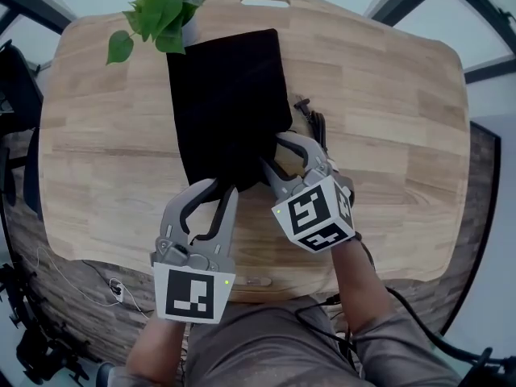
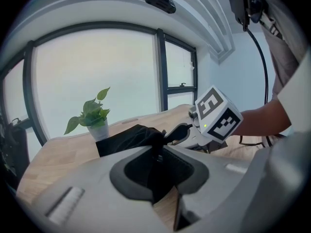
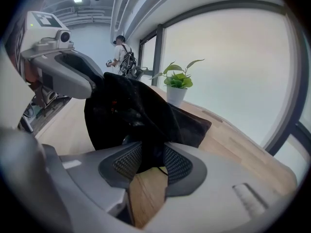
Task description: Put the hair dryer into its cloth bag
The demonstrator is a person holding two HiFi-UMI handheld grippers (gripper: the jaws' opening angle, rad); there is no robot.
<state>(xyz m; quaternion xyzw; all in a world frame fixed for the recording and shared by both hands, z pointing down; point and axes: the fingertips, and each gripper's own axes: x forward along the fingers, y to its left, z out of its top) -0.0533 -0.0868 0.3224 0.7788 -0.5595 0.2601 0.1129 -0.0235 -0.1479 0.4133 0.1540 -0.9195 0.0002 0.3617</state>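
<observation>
As narrow jaws pinch cloth bag (image 1: 230,103) | left tool (image 1: 224,189) | right tool (image 1: 272,151)

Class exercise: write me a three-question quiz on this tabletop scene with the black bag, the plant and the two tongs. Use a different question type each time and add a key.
1. True or false: the potted plant stands at the near edge of the table.
2. What do the left tongs pinch? A) the plant's pot B) the edge of the cloth bag C) nothing
3. In a few words: what lies between the pads of the right tongs?

Key
1. False: it stands at the far edge.
2. B.
3. Black fabric of the cloth bag.
</observation>
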